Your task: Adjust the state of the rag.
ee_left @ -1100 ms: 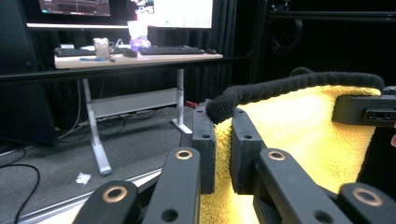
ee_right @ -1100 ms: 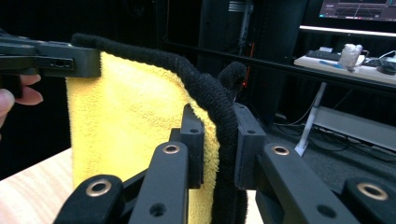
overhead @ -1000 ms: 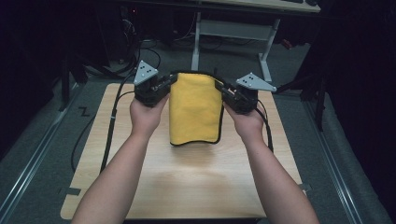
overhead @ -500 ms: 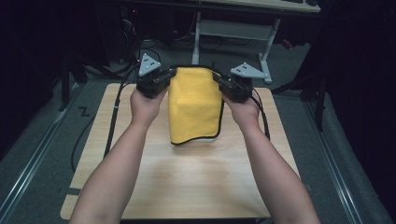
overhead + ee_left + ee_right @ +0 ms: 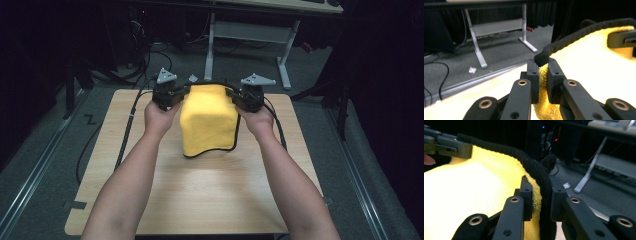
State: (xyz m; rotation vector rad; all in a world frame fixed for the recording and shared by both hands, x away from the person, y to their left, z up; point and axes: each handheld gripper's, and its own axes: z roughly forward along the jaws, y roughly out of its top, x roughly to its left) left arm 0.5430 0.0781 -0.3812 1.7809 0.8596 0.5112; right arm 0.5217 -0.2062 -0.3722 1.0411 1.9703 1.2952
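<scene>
Left gripper clamps the left top corner of the yellow black-edged cloth. Cloth hangs between the grippers, lower hem on the wooden table. Right gripper clamps the right top corner.

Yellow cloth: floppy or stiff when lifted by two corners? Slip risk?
Probably floppy: the yellow cloth sags between the left gripper and right gripper, its lower edge curling. Likely light. Slip seems unlikely: the terry pile and thick black hem bunch between the closed jaws.
</scene>
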